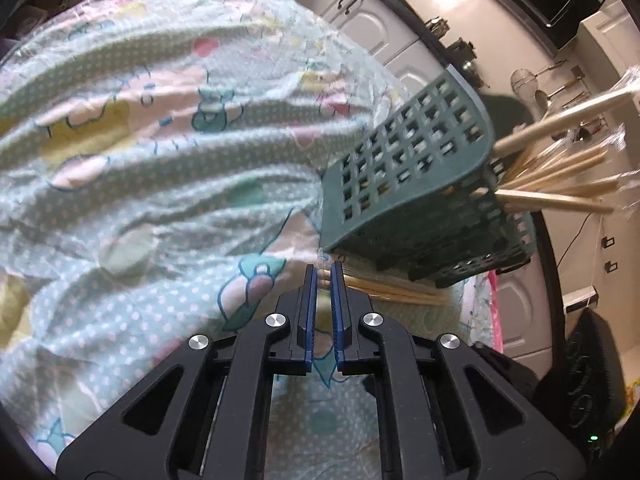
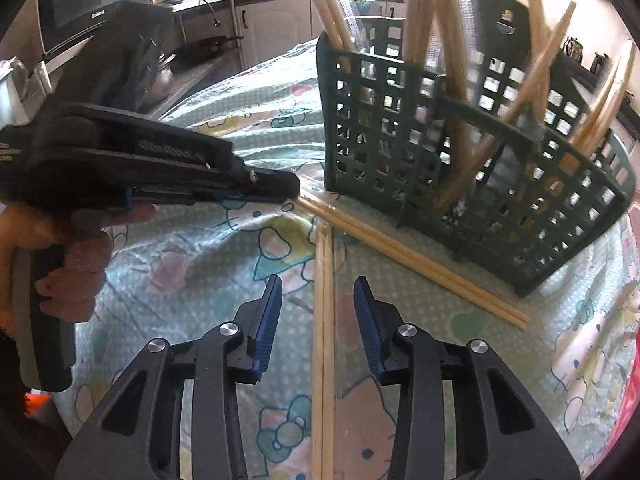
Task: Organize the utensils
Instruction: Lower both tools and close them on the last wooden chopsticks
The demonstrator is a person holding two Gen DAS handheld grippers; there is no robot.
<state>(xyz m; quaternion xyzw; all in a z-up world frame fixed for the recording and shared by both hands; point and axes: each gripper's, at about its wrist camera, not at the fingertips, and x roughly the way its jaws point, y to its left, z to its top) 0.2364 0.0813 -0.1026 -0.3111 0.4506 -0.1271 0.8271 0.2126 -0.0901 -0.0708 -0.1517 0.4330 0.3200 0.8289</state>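
Chopsticks [image 2: 323,320] in a clear wrapper lie on the counter's cartoon-print tablecloth [image 2: 192,256], between the parted jaws of the right hand-held gripper [image 2: 318,300], whose pads do not touch them. Beyond, a second wrapped pair [image 2: 416,260] lies slantwise just beside the green lattice basket [image 2: 472,160], its near end pinched in the clenched left hand-held gripper [image 1: 324,276]. The basket holds more chopsticks [image 2: 440,40] standing upright.

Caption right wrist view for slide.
Open right gripper straddles a chopstick pair beside the green basket.
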